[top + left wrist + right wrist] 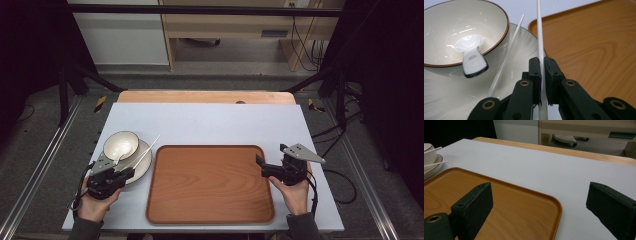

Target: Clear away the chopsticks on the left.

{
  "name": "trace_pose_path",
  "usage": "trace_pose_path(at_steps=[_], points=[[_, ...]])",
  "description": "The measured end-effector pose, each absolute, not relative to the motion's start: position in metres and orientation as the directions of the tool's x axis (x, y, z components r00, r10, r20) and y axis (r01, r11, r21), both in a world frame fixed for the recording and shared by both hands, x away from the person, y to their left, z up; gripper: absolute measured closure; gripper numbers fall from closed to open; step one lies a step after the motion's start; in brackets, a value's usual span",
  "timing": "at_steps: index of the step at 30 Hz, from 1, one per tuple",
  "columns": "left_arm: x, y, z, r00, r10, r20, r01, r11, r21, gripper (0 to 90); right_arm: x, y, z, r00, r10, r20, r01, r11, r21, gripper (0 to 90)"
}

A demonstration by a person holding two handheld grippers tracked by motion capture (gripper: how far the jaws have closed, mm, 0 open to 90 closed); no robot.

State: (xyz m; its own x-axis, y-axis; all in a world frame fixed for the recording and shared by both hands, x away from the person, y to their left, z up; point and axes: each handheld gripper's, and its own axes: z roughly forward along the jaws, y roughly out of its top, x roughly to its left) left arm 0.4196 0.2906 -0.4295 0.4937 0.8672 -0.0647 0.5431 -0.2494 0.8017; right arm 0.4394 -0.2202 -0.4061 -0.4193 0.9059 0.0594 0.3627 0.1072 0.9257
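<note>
White and slender, a chopstick (pixel 540 42) was clamped between the closed jaws of the left tongs (pixel 542 65), its smooth, glossy shaft running straight up from the pads and tapering toward a thin tip above the plate's edge, beside the tray. A second chopstick (pixel 507 53), equally pale and thin, was seen lying slanted across the plate (pixel 521 50), just beside the gripped one. The plate was glazed off-white, round and shallow, with faint radial ribbing visible on its surface. On it a bowl (pixel 446 30) was set, cream inside with a dark brown line around its rim, and a glossy white ceramic spoon (pixel 472 53) was propped in it, the handle resting over the rim. To the right a wooden tray (pixel 210 185) was laid, rectangular with rounded corners and a raised lip, its orange-brown grain plainly marked. Everything was carried on a matte, pale grey surface (pixel 215 122) edged at the far side by a strip of light wood. The right tongs (pixel 267 167) were held over the tray's right edge, their black, wedge-shaped jaws spread wide apart with nothing between them.
</note>
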Motion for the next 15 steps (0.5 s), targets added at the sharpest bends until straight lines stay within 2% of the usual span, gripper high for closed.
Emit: trace_pose_path(at_steps=[10,15], points=[[0.405,0.257,-0.418,0.420,0.905,-0.069,0.513,-0.174,0.841,84.4,0.438,-0.222,-0.405,-0.401,0.914,0.061,0.363,0.098,0.927,5.1],[0.405,0.237,-0.414,0.352,0.932,-0.085,0.511,-0.116,0.852,84.3,0.438,-0.222,-0.406,-0.397,0.916,0.055,0.364,0.103,0.926,4.8]])
